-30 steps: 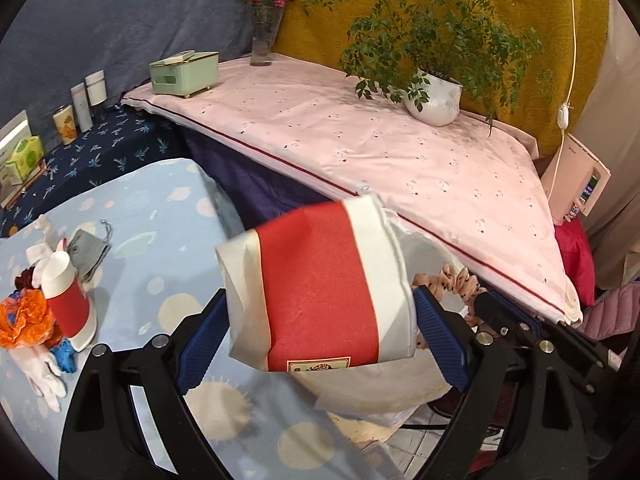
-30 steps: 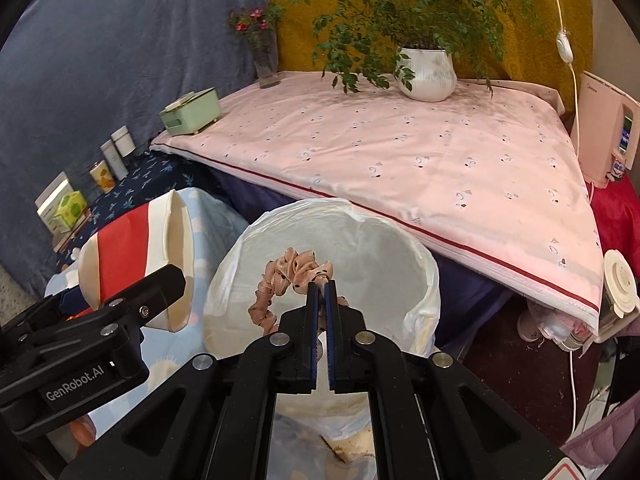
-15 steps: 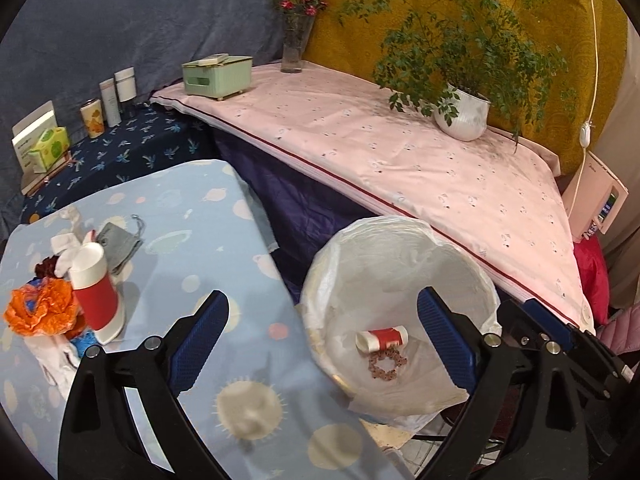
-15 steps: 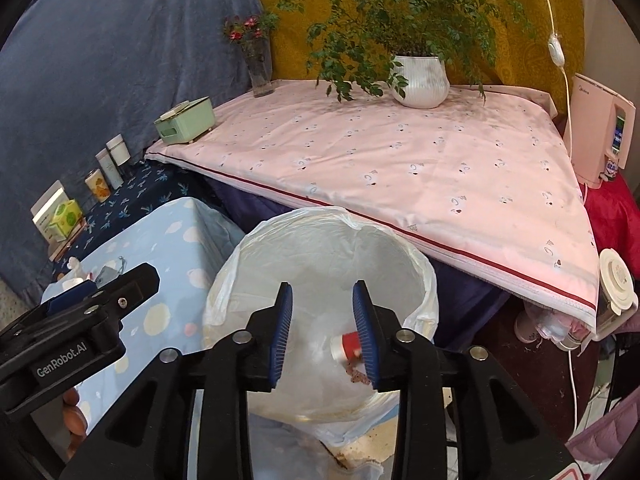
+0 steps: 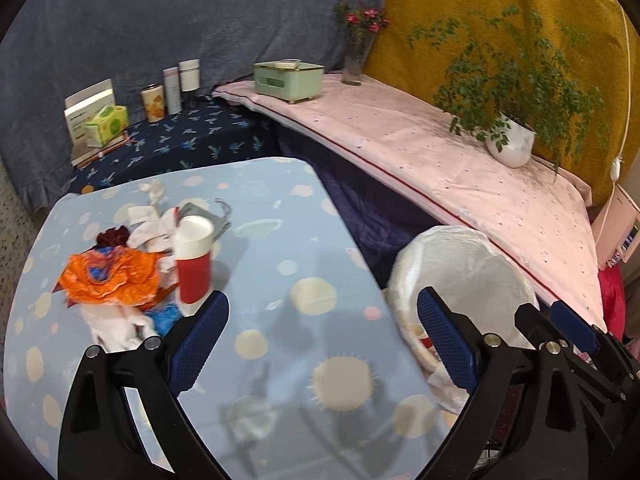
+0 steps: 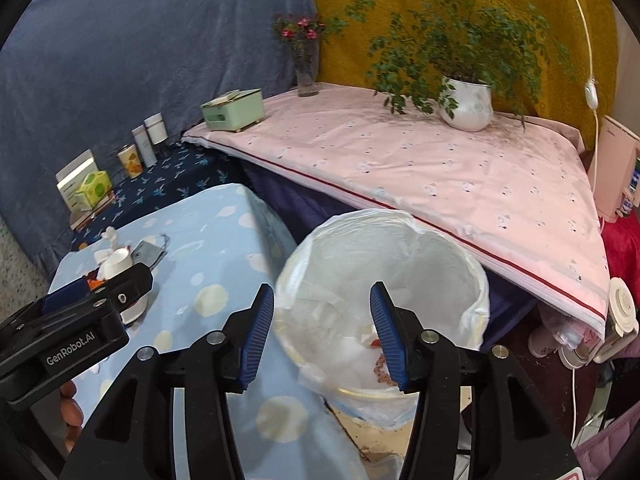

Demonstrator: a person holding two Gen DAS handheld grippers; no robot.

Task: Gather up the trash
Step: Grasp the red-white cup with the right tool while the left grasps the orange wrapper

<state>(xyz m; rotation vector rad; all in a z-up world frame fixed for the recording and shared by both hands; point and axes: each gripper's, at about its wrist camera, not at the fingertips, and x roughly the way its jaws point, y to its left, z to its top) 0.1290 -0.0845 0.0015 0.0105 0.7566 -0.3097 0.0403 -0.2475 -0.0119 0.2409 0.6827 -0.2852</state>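
My left gripper (image 5: 320, 312) hangs wide open over the light blue dotted table (image 5: 304, 248), holding nothing. Left of it lies a trash pile: an orange crumpled wrapper (image 5: 108, 276), a red and white paper cup (image 5: 194, 264) standing upright, white tissues (image 5: 148, 232) and a grey mask (image 5: 208, 216). My right gripper (image 6: 322, 300) is over the near rim of the white-lined bin (image 6: 440, 280), its jaws opening with nothing between them. A red and white cup (image 6: 374, 342) and a brownish scrunchie (image 6: 380, 372) lie at the bin's bottom.
The bin (image 5: 472, 276) stands on the floor between the table and a pink-covered surface (image 6: 440, 168) bearing a potted plant (image 6: 466, 104), a vase (image 6: 306, 68) and a green box (image 6: 234, 110). Boxes and cans (image 5: 100, 120) line the far dark blue ledge.
The left gripper let go of the red and white cup and the right let go of the scrunchie; both now lie in the bin. Both grippers opened and swung left toward the table.
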